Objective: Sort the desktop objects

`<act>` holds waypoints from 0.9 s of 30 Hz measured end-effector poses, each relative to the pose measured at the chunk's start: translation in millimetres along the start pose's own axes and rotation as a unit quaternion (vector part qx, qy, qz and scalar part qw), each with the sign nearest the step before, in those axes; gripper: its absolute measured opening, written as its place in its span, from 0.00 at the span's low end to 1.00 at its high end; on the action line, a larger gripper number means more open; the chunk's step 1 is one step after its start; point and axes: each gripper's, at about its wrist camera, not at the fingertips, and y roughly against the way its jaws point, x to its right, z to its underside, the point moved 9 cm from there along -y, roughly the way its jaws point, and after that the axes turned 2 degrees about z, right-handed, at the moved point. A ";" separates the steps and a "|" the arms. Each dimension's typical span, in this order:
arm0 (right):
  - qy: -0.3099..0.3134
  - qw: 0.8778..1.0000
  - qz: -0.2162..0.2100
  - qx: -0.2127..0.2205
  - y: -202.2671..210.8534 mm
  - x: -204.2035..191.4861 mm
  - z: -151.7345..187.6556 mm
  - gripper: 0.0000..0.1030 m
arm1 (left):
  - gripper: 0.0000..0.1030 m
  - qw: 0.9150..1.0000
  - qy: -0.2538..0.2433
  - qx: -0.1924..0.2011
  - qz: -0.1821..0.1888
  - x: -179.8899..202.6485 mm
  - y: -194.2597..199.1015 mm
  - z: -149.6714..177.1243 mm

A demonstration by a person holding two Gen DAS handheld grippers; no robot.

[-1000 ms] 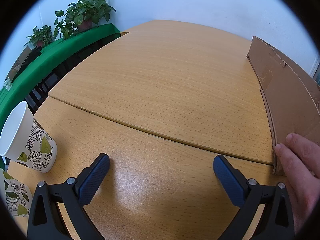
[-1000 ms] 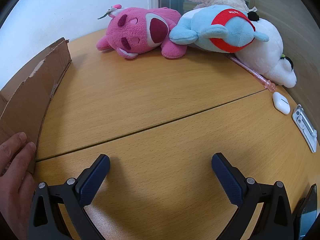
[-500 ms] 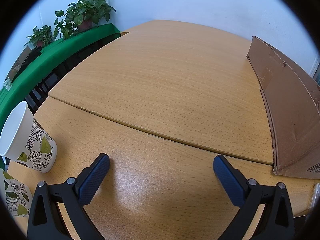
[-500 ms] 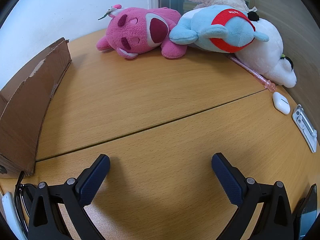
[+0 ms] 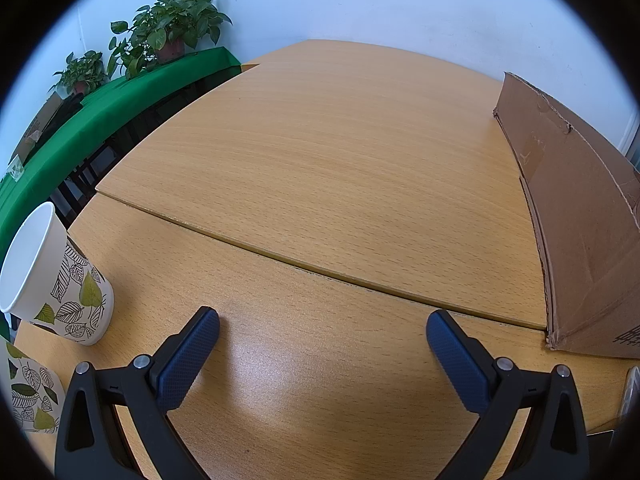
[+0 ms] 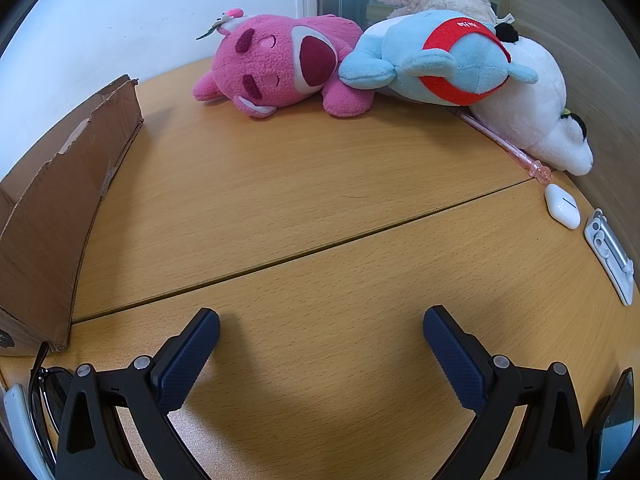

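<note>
My left gripper (image 5: pixel 322 334) is open and empty over the wooden table (image 5: pixel 340 168). A leaf-print paper cup (image 5: pixel 52 280) stands at its left and a second one (image 5: pixel 28 396) lies at the lower left edge. My right gripper (image 6: pixel 320 332) is open and empty. Far ahead of it lie a pink plush (image 6: pixel 280 64), a blue plush (image 6: pixel 440 60) and a white plush (image 6: pixel 536 116). A pink pen (image 6: pixel 504 144), a white earbud case (image 6: pixel 562 210) and a white clip-like object (image 6: pixel 610 256) lie at the right.
A brown cardboard box (image 5: pixel 576 216) stands at the left view's right side and also shows in the right wrist view (image 6: pixel 56 216). Glasses (image 6: pixel 44 392) lie at the right view's lower left, a dark phone (image 6: pixel 616 420) at its lower right. Potted plants (image 5: pixel 168 28) stand on a green-covered side table (image 5: pixel 100 108).
A bare hand that rested on the near corner of the cardboard box one second ago has withdrawn out of view. Both grippers have stayed still and open.
</note>
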 end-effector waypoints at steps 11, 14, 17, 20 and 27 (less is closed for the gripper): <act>0.000 1.000 0.000 0.000 0.0 0.1 0.1 1.00 | 1.00 1.000 0.001 0.000 -0.001 -0.1 0.0 0.0; 0.000 1.000 0.000 0.000 0.0 0.1 0.1 1.00 | 1.00 1.000 0.001 0.000 -0.001 -0.1 0.0 0.0; -0.001 1.000 0.000 0.000 0.0 0.2 0.1 1.00 | 1.00 1.000 0.001 0.000 -0.001 0.0 0.0 0.0; -0.001 1.000 0.000 0.000 -0.3 -0.5 -1.1 1.00 | 1.00 1.000 0.001 0.000 -0.001 1.0 -1.2 -0.1; 0.060 0.997 -0.040 -0.023 22.5 -8.7 33.6 1.00 | 1.00 1.000 0.003 0.000 -0.003 1.9 -2.2 0.7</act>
